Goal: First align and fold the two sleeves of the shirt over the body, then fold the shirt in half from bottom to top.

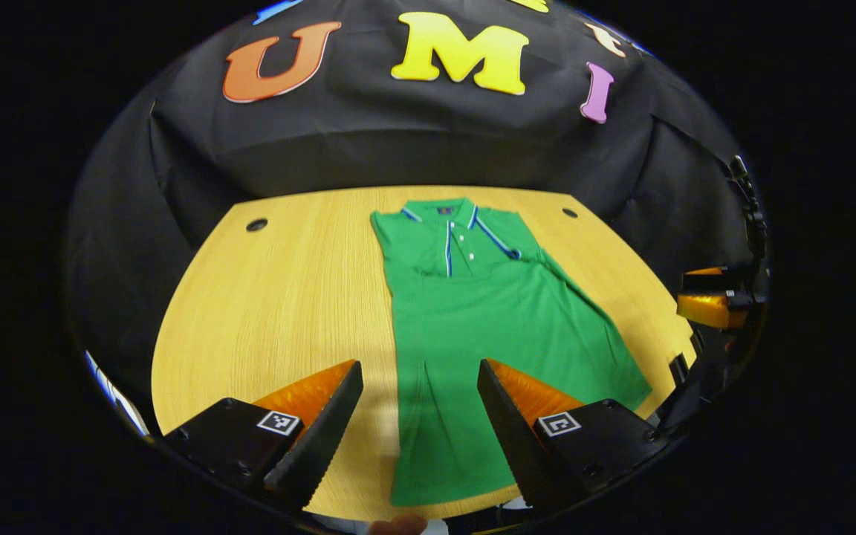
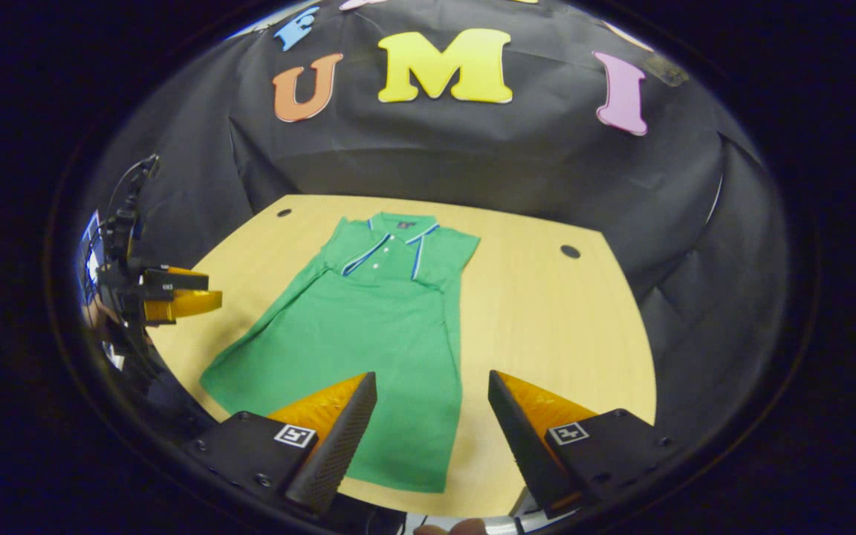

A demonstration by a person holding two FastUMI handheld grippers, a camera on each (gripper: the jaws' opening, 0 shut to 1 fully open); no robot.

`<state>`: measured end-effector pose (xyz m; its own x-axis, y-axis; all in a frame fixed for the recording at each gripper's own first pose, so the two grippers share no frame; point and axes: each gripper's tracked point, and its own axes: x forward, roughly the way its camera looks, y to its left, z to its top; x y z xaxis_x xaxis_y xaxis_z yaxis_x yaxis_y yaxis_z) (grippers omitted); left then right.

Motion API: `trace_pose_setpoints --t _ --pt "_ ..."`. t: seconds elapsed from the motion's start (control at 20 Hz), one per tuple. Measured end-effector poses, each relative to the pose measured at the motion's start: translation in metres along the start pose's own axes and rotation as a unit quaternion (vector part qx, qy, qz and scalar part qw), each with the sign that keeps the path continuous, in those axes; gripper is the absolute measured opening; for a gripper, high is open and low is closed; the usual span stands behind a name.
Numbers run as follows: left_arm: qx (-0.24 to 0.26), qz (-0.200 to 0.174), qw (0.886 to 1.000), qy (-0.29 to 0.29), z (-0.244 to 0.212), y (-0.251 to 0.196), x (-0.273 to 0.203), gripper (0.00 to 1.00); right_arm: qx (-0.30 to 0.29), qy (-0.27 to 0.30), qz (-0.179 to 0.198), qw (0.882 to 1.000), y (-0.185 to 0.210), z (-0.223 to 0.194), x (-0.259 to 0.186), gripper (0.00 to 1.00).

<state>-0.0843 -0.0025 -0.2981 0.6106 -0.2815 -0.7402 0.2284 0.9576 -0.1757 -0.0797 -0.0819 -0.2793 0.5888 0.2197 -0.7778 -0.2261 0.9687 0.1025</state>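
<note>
**Both grippers poised above the near hem, jaws wide and empty**

In the left gripper view we had the green polo shirt (image 1: pixel 495 327) lying flat on the wooden desk (image 1: pixel 287 297), collar (image 1: pixel 439 210) at the far end toward the black cloth wall and hem toward us. We saw both sleeves already folded in over the body, so the shirt made a long panel, with the right-hand edge flaring out toward the desk's rim. Our left gripper (image 1: pixel 420 423) hung over the near part of the shirt with its jaws spread wide and nothing between them; one finger sat above bare desk just beside the shirt's left edge, the other above the green cloth. Whether either tip touched the surface, we couldn't tell. Off at the right edge of this view we caught the right gripper (image 1: pixel 710 301), well apart from the shirt.

In the right gripper view the shirt (image 2: pixel 368 349) ran from the collar (image 2: pixel 394 221) far off down to the hem close by, lying left of centre on the desk (image 2: pixel 547 319). Our right gripper (image 2: pixel 432 431) had its jaws wide apart too, holding nothing: one finger over the shirt's lower corner, the other over bare wood. At the left edge we spotted the left gripper (image 2: pixel 175 297), out past the shirt's side. A round hole (image 2: pixel 570 251) showed in the desk's far right corner.
</note>
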Motion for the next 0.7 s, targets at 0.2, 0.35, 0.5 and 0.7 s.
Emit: trace_pose_setpoints --t 0.2,0.35,0.5,0.7 --pt "0.001 -0.002 0.998 0.057 -0.06 -0.001 -0.008 1.0 -0.025 0.063 0.007 0.998 0.001 -0.053 0.009 0.97" --pt "0.002 -0.007 0.995 0.099 -0.102 -0.005 -0.016 1.0 -0.058 0.113 0.012 0.992 0.001 -0.094 0.009 0.97" --pt "0.026 -0.001 0.992 0.127 -0.131 -0.006 -0.017 1.0 -0.07 0.146 0.02 0.987 0.008 -0.127 0.014 0.98" --pt "0.04 0.009 0.99 0.134 -0.138 -0.001 -0.009 1.0 -0.087 0.17 0.024 0.981 0.016 -0.155 0.024 0.97"
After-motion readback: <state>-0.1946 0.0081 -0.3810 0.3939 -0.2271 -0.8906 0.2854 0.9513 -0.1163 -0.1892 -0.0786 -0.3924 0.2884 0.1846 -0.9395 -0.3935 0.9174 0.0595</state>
